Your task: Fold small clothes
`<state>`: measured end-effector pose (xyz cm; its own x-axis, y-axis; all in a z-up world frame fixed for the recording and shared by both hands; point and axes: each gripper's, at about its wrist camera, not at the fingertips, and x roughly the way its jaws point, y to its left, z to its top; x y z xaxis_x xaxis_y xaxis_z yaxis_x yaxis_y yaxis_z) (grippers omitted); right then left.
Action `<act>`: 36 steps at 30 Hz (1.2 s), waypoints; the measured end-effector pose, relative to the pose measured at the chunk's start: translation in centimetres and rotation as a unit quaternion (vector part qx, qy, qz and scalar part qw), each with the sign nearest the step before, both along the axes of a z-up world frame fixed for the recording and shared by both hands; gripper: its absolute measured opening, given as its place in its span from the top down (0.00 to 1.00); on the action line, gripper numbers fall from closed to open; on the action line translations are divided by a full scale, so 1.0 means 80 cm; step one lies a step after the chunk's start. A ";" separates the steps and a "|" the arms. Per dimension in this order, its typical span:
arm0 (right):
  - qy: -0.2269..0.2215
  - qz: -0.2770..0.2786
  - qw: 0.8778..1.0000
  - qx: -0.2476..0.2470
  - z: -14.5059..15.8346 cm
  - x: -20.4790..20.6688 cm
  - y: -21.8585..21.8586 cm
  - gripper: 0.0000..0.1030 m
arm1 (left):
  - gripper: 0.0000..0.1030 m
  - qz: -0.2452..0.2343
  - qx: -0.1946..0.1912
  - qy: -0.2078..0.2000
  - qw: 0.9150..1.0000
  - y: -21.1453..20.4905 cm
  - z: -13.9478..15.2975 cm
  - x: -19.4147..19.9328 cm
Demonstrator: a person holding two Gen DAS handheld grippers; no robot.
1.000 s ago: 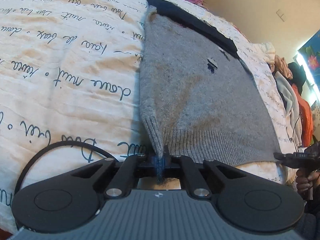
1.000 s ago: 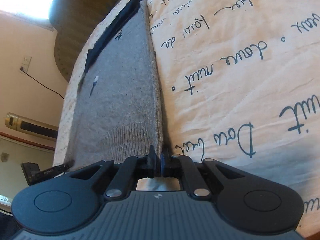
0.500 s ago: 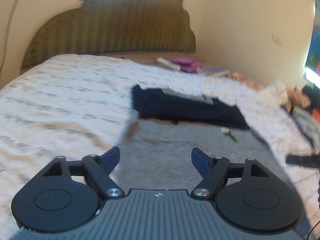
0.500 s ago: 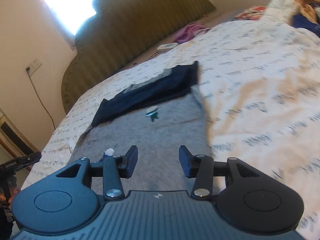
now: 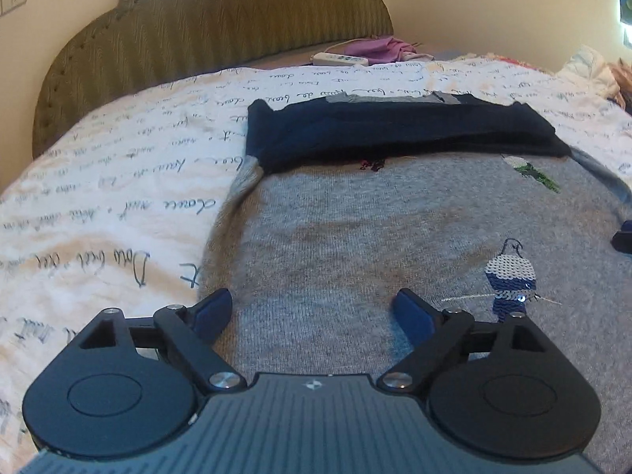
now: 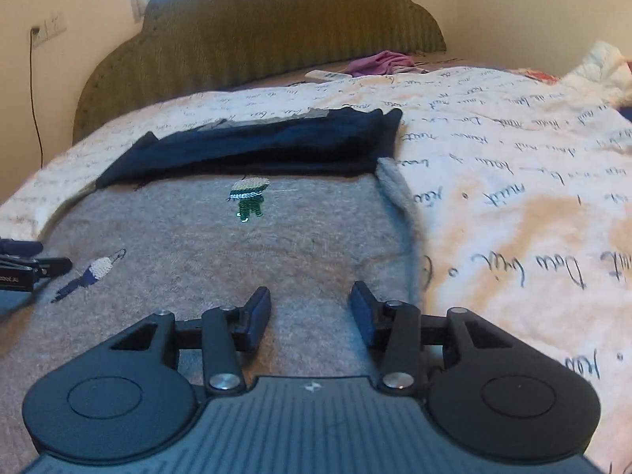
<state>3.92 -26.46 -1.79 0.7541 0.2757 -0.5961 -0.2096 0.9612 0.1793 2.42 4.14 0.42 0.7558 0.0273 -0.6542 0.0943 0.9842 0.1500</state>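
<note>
Grey knit sweater (image 5: 355,237) lies flat on the script-printed bedspread (image 5: 98,205), its navy sleeves (image 5: 395,134) folded across the end nearest the headboard (image 5: 197,27). Sequin figures (image 5: 509,280) show on its front. Left gripper (image 5: 312,308) hovers over the sweater's near end, jaws having just been opening, now wide apart with nothing between them. Right gripper (image 6: 310,310) hovers over the same end by the sweater's right edge, jaws parted, empty. Beyond the sweater, against the headboard: a purple cloth (image 5: 383,47).

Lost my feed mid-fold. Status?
Left gripper open, jaws just widened, empty. Right gripper open, empty. Grey sweater flat on bed, navy garment across its far end.
</note>
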 end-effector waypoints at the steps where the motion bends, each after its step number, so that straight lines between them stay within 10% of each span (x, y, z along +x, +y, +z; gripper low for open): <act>1: 0.007 0.006 1.000 -0.014 0.007 0.003 0.005 0.57 | 0.21 -0.005 0.004 -0.003 1.000 -0.004 0.008 0.000; 7: -0.049 -0.036 0.998 -0.033 0.059 0.045 0.003 0.56 | 0.21 -0.001 0.024 -0.031 0.999 -0.031 0.030 0.054; 13: 0.054 -0.026 0.998 -0.007 0.020 0.123 0.006 0.55 | 0.10 0.029 0.027 0.007 0.999 -0.008 0.000 0.121; 20: 0.043 -0.072 0.996 -0.008 0.024 0.101 -0.021 0.55 | 0.25 0.044 0.032 -0.005 0.999 -0.006 0.022 0.094; 27: 0.037 -0.006 0.999 0.011 0.042 0.067 0.065 0.41 | 0.15 -0.030 -0.004 0.016 0.999 -0.083 0.015 0.044; 36: 0.040 -0.022 0.996 -0.081 0.019 -0.003 0.090 0.29 | 0.10 0.015 -0.031 0.032 0.999 -0.058 0.006 -0.019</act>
